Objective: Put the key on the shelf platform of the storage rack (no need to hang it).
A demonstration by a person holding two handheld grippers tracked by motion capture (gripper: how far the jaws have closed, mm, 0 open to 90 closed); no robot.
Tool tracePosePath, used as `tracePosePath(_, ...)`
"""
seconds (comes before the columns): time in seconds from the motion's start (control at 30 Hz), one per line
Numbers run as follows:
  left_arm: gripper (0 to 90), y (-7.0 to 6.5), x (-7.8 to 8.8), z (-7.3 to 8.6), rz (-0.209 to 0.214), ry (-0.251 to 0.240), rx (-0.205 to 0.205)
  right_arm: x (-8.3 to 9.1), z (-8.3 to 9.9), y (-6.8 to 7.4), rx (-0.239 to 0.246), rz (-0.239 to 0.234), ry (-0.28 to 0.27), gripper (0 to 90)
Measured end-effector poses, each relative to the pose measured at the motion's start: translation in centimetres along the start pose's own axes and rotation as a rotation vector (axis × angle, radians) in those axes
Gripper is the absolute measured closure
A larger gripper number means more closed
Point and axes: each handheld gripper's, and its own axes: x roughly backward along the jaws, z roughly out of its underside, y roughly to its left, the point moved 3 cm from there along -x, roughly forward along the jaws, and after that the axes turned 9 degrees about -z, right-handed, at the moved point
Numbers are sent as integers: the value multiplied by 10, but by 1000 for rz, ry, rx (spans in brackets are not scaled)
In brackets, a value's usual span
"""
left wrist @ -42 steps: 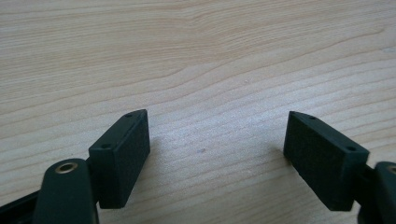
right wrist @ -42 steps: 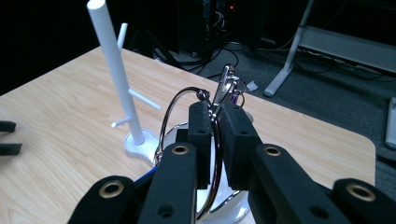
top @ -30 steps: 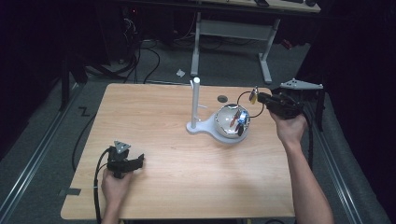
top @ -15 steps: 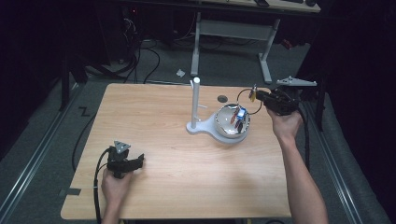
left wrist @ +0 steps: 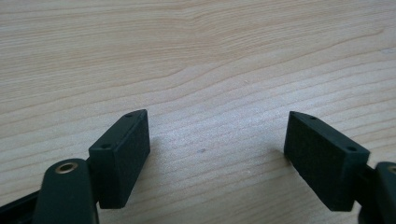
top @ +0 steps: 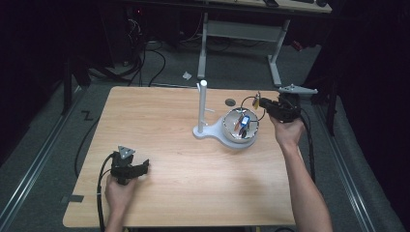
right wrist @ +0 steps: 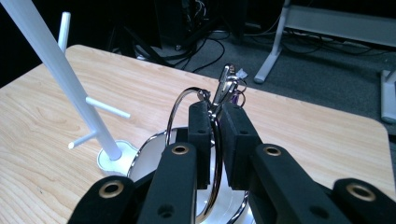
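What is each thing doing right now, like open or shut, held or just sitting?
Left gripper: open, empty, low over the wooden table.
Right gripper: shut on the key ring, above the bowl.
Key ring: pinched, lifted, clip end up.
Metal bowl: upright on the table, small items inside.
White peg stand: upright, pegs bare.

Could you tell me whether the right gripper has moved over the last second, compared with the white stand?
Barely: the right gripper, shut on a key ring, stays just right of the bowl and white stand, shifting only slightly.
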Motion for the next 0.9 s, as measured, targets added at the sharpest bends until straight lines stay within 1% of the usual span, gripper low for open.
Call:
tracePosePath(0.2,230,0,0,0,0,1,-1,-7,9,2,-3,-12,8,835)
tracePosePath(0.57,230,0,0,0,-1,1,-2,-21,29,3,-35,-26,25,834)
tracePosePath(0.63,230,0,0,0,-1,1,-2,-22,30,3,-34,-27,27,834)
tracePosePath(0.67,230,0,0,0,-1,1,-3,-24,33,4,-36,-27,37,834)
tracePosePath(0.9,229,0,0,0,0,1,-1,-29,35,8,-28,-33,44,834)
